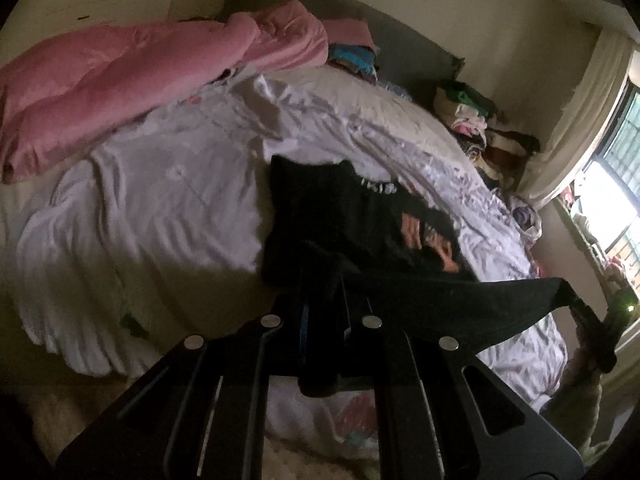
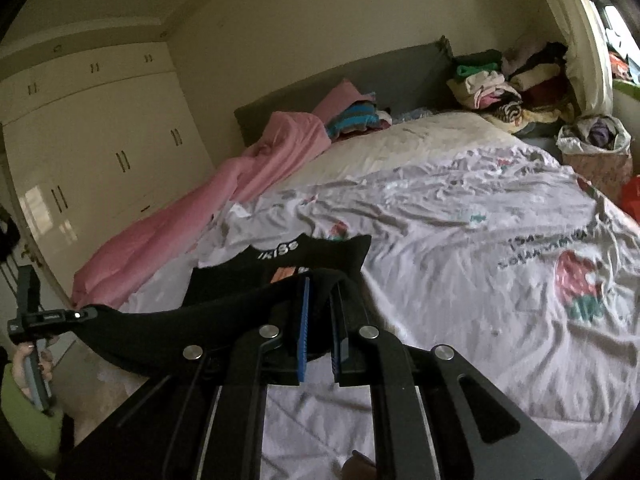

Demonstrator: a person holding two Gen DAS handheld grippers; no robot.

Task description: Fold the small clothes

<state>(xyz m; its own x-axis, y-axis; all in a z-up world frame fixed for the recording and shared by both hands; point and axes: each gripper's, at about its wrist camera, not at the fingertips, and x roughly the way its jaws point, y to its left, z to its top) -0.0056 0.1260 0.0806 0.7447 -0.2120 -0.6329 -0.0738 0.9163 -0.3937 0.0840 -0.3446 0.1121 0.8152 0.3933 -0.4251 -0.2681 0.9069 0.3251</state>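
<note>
Your left gripper (image 1: 320,300) is clamped tight, its jaws pinching one end of the black garment (image 1: 352,220), with a fold of dark cloth bunched between the fingers and hanging below them. Your right gripper (image 2: 320,300) is likewise closed hard on the other end of the same garment (image 2: 224,320), the blue pads (image 2: 304,328) pressing the fabric from both sides. Between your two grippers the hem runs as a taut black band, lifted off the bed, while the rest of the garment trails forward from the fingertips and lies on the white sheet (image 2: 460,240), its white lettering and orange print facing up. Beyond the garment, to the left of both grippers, a pink duvet (image 1: 120,80) lies along the far edge of the bed. Farther off, piles of clothes (image 2: 500,84) sit by the grey headboard (image 2: 400,72).
</note>
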